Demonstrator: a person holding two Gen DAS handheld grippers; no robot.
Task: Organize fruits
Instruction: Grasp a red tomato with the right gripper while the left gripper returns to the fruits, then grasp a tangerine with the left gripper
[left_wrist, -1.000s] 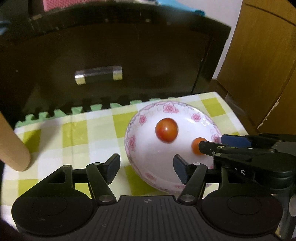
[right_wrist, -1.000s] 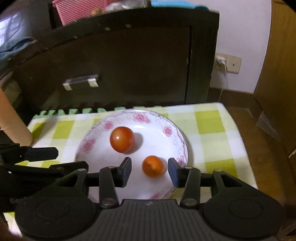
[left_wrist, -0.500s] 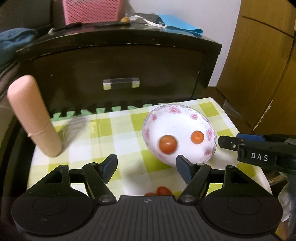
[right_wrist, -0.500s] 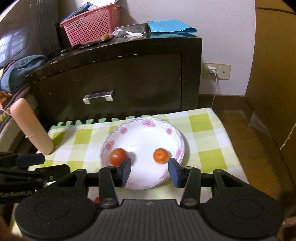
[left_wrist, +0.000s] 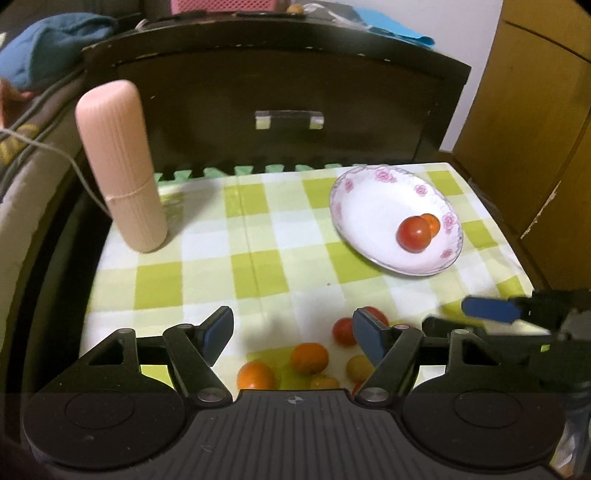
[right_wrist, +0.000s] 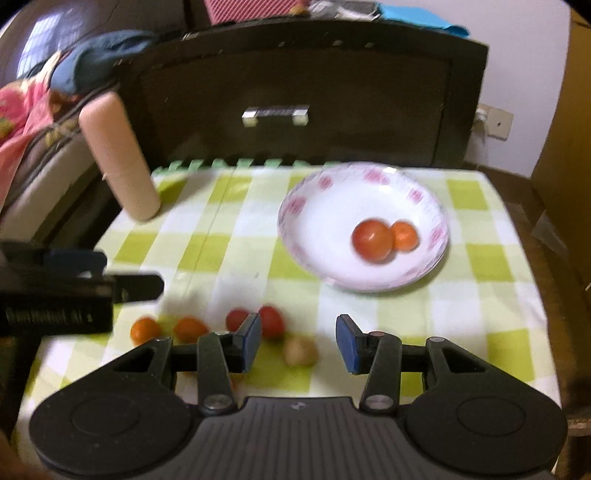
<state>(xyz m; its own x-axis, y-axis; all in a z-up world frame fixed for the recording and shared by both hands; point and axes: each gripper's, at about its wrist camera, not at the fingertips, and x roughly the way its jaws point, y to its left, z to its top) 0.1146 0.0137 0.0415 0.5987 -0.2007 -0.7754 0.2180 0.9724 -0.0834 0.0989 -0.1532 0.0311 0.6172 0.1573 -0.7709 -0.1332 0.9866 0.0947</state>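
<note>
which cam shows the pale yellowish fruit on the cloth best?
Right wrist: the pale fruit lies fully visible between the open fingers, though blurred. Left wrist shows it sharper, but partly hidden behind a finger.

My left claw (left_wrist: 291, 334) hangs level with its blue pads spread wide and nothing between them. My right claw (right_wrist: 298, 341) sits just beside it at about the same height, its pads also parted and empty, both pointing forward the same way

A red tomato (left_wrist: 414, 234) and orange one (left_wrist: 432, 222) touch in the floral bowl (left_wrist: 354, 192); others (left_wrist: 309, 357) lie loose nearby.
</note>
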